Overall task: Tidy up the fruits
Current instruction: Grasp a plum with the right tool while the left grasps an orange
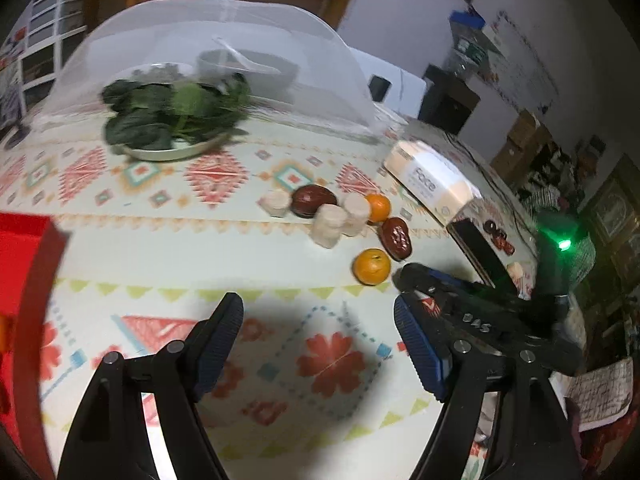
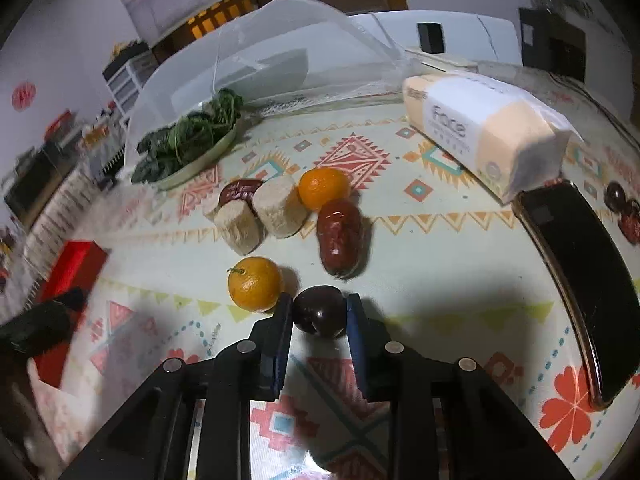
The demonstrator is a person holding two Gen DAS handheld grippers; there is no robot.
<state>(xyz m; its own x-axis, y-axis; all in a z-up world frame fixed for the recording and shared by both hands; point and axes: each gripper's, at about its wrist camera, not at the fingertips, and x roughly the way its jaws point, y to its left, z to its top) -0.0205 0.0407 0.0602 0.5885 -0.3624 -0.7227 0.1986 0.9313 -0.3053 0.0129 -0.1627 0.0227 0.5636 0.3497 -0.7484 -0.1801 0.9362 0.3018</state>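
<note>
Right gripper (image 2: 319, 312) clamped on a dark date (image 2: 320, 311).
Landmark: near orange (image 2: 254, 284), touching the left finger; red date (image 2: 340, 236) behind-right of it.

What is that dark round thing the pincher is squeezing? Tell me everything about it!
The dark fruit is small, roundish and glossy, deep purple-brown, with a shallow crease down its front. It sits between the right gripper, whose two blue-padded fingers press its sides. An orange lies just left of it; whether they touch is unclear.
</note>
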